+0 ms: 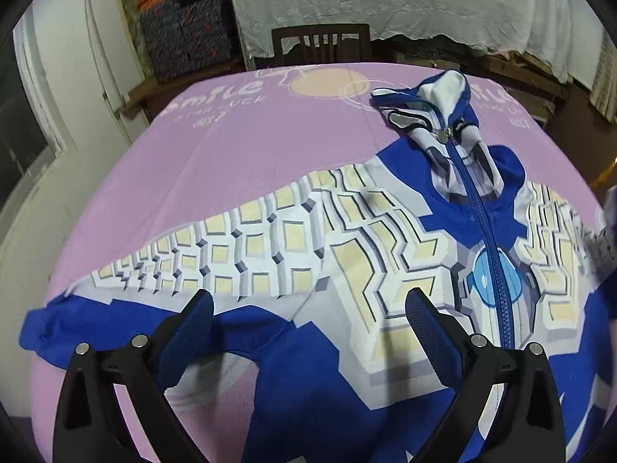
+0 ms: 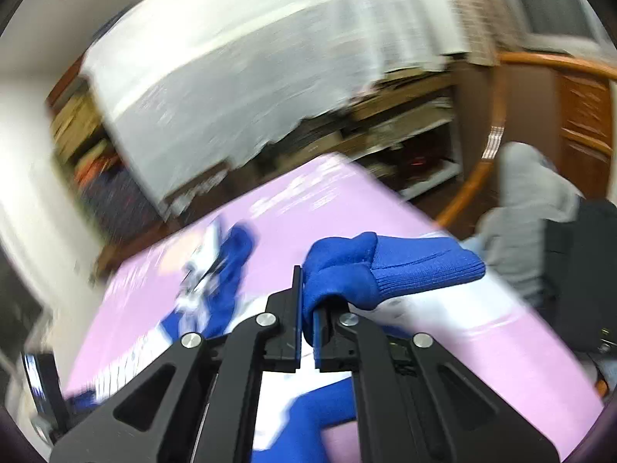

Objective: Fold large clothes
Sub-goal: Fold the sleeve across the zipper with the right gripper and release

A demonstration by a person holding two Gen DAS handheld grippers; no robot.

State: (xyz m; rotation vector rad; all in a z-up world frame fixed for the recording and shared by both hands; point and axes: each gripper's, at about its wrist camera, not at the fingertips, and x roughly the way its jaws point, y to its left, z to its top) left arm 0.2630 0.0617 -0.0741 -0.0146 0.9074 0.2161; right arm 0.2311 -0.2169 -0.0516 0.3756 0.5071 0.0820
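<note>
Evidently early: nearest, low in the right wrist view, the right gripper [image 2: 307, 322] is clenched on the jacket's blue cuff [image 2: 389, 266], raised off the pink sheet [image 2: 482, 347]. Left gripper [image 1: 308, 324] hovers released. Beyond, the zip-up hooded jacket [image 1: 385, 239] lies flat, unfolded; every fold remains.

My left tongs [image 1: 308, 316] are black angular arms with silver round screws and ribbed dark-blue pads [image 1: 432, 332]; my right tongs [image 2: 306, 308] look the same.
</note>
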